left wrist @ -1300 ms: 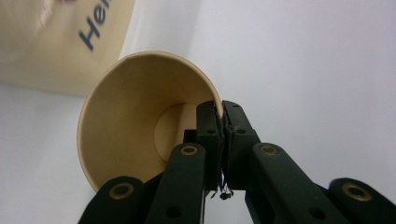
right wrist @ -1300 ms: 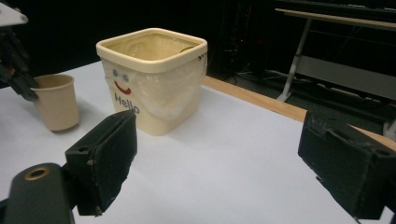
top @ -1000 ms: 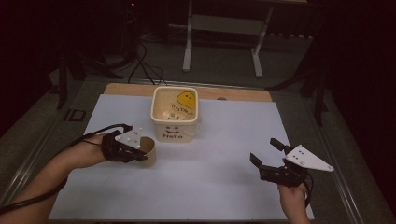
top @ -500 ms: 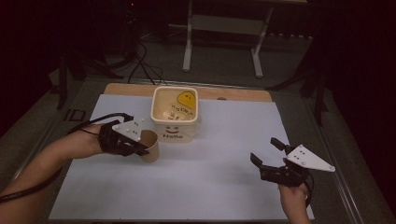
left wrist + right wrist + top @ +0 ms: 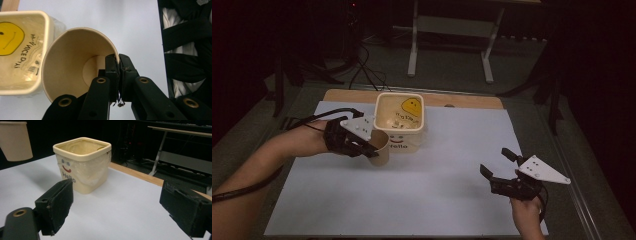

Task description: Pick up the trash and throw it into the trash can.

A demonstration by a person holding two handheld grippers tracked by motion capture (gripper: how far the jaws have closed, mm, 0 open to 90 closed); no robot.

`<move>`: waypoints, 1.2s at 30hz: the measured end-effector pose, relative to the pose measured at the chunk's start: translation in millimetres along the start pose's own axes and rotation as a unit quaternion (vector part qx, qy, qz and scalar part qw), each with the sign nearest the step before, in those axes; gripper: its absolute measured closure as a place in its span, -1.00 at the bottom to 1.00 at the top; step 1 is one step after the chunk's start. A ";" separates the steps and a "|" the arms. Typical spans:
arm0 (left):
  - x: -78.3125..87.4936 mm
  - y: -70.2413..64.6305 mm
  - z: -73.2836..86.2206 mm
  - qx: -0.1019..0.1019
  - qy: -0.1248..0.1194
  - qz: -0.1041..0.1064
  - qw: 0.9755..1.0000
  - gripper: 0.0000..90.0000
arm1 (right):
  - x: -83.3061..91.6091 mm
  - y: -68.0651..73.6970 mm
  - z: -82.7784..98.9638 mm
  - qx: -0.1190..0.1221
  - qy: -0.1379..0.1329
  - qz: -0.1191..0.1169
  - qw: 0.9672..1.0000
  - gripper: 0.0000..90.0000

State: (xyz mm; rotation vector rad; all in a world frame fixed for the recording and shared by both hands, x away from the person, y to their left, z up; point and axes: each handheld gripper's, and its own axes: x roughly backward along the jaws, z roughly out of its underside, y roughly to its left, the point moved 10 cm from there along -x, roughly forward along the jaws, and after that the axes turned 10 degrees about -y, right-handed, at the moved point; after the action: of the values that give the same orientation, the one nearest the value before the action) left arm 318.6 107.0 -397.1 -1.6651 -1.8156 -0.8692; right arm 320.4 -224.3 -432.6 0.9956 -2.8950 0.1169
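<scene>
Your left gripper (image 5: 371, 148) is clamped on the cup (image 5: 381, 148): in the left gripper view the two jaws are pressed together on the cup's (image 5: 75, 72) rim wall, one jaw inside, one outside. That gripper (image 5: 118, 72) pinches the rim on the side away from the tub (image 5: 22, 50). The cup is brown paper, open mouth facing the camera, nothing seen inside. In the right gripper view the cup (image 5: 15, 140) hangs clear of the sheet (image 5: 120, 205), mouth up, roughly upright. In the high view it sits just beside the tub (image 5: 401, 122), at its near left corner; whether they touch, cannot tell. Your left hand (image 5: 312, 142) and forearm come in from the lower left, cable trailing behind.

The tub is cream, square, open top, with a yellow smiley inside and "Hello" with a small face printed on the front wall (image 5: 83, 167). It stands on the white sheet (image 5: 422, 200) near the far edge, with the wooden board edge (image 5: 462, 100) just behind.

Your right gripper (image 5: 497, 165) is wide apart, jaws holding nothing. In its own view, the right gripper (image 5: 116, 210) has one black pad at lower left and one at far right, with the tub between them farther off. It sits low over the near right part of the sheet, well apart from the tub and cup, your right hand (image 5: 526, 212) behind it, grey plate on top.

Past the table, dark floor, cables and a metal stand (image 5: 452, 30).
</scene>
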 end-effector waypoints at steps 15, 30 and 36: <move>17.6 25.8 -36.9 -0.013 0.005 -0.013 1.000 0.96 | 0.1 -0.4 1.2 -0.002 0.002 -0.001 1.000 -0.74; 30.4 60.4 -63.7 -0.006 -0.003 -0.033 0.999 0.96 | -0.2 0.4 2.1 -0.002 0.003 -0.003 1.000 -0.74; 26.1 78.1 -64.6 0.004 0.005 -0.040 0.999 0.95 | 0.0 0.7 2.8 -0.001 0.004 -0.002 1.000 -0.74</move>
State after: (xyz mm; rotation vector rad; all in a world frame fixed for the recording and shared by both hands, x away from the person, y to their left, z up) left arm 390.5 78.4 -326.7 -1.5900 -1.8885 -0.9019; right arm 319.9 -224.0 -435.4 0.9998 -2.8852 0.1163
